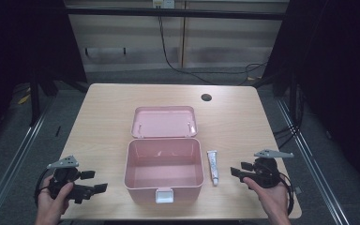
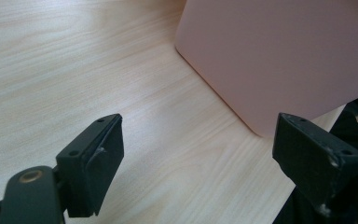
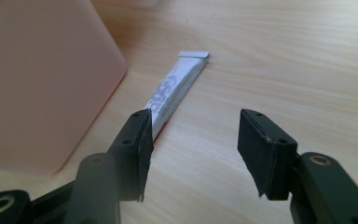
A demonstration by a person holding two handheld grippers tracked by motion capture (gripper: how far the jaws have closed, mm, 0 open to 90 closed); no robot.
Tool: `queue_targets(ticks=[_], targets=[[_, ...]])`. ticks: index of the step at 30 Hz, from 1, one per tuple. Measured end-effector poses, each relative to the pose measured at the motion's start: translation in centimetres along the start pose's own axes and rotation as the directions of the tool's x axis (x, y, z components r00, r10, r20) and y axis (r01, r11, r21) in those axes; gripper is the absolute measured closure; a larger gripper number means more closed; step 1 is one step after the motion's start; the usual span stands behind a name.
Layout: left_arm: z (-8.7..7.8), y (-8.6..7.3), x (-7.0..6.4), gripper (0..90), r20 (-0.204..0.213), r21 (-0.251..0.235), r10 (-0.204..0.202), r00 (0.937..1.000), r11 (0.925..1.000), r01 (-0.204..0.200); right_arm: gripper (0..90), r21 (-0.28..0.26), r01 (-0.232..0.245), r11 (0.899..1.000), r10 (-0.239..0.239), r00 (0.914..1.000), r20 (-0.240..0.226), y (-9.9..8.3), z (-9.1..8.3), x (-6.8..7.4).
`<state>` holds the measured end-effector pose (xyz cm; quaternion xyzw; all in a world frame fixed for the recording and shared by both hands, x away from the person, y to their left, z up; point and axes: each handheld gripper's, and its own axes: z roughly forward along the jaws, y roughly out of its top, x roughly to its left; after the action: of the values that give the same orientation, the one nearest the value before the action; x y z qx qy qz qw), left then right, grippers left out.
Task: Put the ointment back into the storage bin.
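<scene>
- From the high view I saw the wooden desk (image 1: 108, 112) whole, with a pink box (image 1: 163, 169) standing open near its front edge, its lid (image 1: 164, 121) thrown back flat behind it and a white latch (image 1: 164, 195) on its front wall.
- That view alone let me look inside the box; its floor was bare pink.
- A small white tube (image 1: 213, 167) lay on the desk just beside the box's right wall, not touching it, its length running front to back.
- My left claw (image 1: 95, 181) sat at the desk's front-left corner, held in the left hand (image 1: 51, 204), its jaws apart and pointing toward the box.
- My right claw (image 1: 235, 172) sat at the front right, held in the right hand (image 1: 272, 194), near the tube's nearer end.
- The left gripper view gave me what the high view could not: the left claw (image 2: 198, 154) spread wide over bare wood grain, with the box's outer wall (image 2: 279, 60) close ahead and to the right, nothing between the jaws.
- The right gripper view showed the right claw (image 3: 193, 149) also apart, the tube (image 3: 177, 88) running away from the left jaw, its near end hidden behind that jaw, and the box wall (image 3: 42, 79) to the left.
- Dark print and a red mark showed on the tube there, too small for me to read.
</scene>
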<state>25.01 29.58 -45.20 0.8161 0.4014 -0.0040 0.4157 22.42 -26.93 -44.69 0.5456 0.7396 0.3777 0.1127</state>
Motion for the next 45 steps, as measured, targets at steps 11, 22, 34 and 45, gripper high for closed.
queue_targets(ticks=[11,22,34,45], targets=[[0.0,0.0,0.0,16.5,-0.006,0.003,-0.002,1.0,1.0,0.002,50.8,0.065,0.02,0.998,-0.016,0.9982,-0.058,2.6,0.4,1.2],[-0.1,0.0,0.1,16.5,-0.006,-0.004,-0.007,1.0,1.0,0.007,57.0,0.178,-0.012,0.984,0.033,0.9926,-0.117,4.2,1.5,1.4],[-0.1,0.0,0.0,16.5,-0.008,-0.002,-0.004,1.0,1.0,0.004,46.8,0.323,-0.036,0.946,0.071,0.9929,-0.096,5.3,3.3,1.8],[0.0,0.0,0.1,16.4,-0.011,0.001,0.0,0.9999,1.0,0.0,55.4,0.392,-0.08,0.917,0.127,0.9871,-0.097,5.9,5.3,1.5]])
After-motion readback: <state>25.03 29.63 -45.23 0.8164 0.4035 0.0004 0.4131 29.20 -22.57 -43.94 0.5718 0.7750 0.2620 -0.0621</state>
